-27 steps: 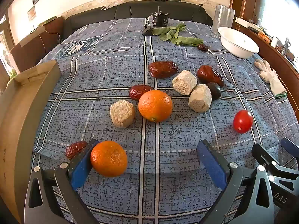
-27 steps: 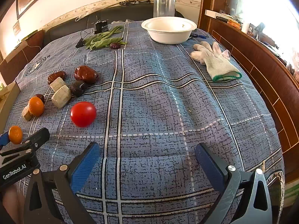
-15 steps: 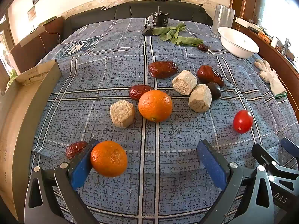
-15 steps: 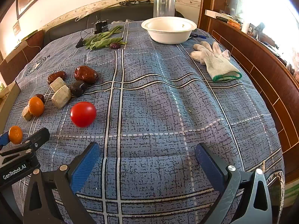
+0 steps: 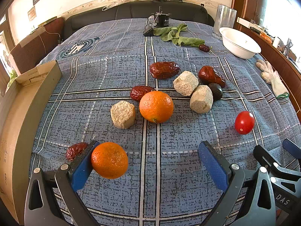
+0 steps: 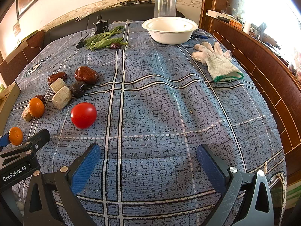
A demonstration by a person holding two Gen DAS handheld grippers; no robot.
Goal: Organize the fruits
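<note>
Two oranges: near orange (image 5: 109,160) touching left hand-held gripper (image 5: 146,160) inner pad, far orange (image 5: 156,106) mid-tabletop (image 5: 112,71). Five red dates (image 5: 164,70), three beige chunks (image 5: 122,112), one tomato (image 5: 244,122), one dark fruit (image 5: 215,91). Both hand-held grippers spread wide, right hand-held gripper (image 6: 148,162) empty.

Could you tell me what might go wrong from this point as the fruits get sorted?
1. The near orange sits against only one pad of the open left gripper; closing off-centre could nudge it away.
2. A red date lies just behind that pad and might get pushed or pinched.
3. The tomato is round and on rumpled cloth, so the open right gripper could set it rolling.
</note>
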